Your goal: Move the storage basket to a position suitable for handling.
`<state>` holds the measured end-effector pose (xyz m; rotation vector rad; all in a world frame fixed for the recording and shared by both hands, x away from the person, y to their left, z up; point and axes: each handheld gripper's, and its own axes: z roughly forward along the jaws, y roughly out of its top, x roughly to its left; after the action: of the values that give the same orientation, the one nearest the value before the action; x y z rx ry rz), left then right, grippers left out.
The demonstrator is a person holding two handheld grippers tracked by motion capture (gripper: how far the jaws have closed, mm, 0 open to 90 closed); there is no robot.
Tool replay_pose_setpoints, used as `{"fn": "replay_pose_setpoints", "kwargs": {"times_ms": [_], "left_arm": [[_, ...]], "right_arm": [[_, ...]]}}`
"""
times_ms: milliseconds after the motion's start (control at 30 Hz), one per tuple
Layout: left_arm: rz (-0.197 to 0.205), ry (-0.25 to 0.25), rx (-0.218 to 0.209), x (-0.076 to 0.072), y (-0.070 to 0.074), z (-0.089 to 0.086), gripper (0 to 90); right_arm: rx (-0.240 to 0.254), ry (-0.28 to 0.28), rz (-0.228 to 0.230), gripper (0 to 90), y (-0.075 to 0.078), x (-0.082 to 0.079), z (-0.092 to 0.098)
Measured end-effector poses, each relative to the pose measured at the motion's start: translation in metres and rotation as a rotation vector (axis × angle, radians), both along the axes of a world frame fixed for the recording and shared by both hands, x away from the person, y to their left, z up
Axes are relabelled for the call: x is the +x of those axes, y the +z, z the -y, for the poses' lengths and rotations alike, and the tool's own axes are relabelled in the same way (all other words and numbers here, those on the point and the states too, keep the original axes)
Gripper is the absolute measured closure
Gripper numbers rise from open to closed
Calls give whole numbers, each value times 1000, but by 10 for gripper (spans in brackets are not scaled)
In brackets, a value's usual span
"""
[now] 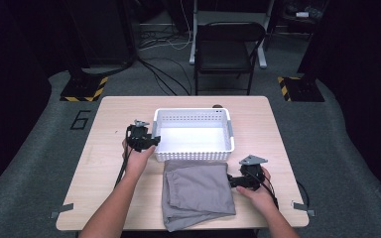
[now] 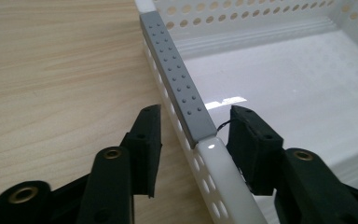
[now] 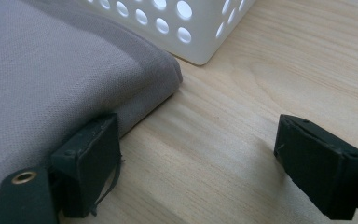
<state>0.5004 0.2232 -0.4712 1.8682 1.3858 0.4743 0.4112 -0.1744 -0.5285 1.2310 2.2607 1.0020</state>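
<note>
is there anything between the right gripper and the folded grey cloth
Nothing visible. The right gripper sits open at the edge of the folded grey cloth, one jaw already against its fold, bare table between the jaws. The white basket stands just beyond the cloth.

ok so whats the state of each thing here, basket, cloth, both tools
basket: upright, empty, on the table
grey cloth: folded, lying flat in front of the basket
left tool: open, jaws astride the basket's rim, not pressing it
right tool: open, at the cloth's right edge
</note>
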Motion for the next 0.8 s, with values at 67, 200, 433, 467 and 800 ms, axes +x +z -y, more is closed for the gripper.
{"fn": "replay_pose_setpoints", "kwargs": {"times_ms": [67,200,433,467,800], "left_arm": [[0,-2,-24,-1,2,-1,494],[14,-10,-35,-2,6,-4,479],[15,-19,-32,-8,13,-6,468],[22,-15,-23,-10,17,-9,461],[52,-40,-47,-36,35,-15,445]], "right_arm": [[1,0,0,137,0,0,0],[2,2,3,137,0,1,0],[2,2,2,139,0,1,0],[2,0,4,144,0,1,0],[-18,5,-28,342,7,-1,4]]}}
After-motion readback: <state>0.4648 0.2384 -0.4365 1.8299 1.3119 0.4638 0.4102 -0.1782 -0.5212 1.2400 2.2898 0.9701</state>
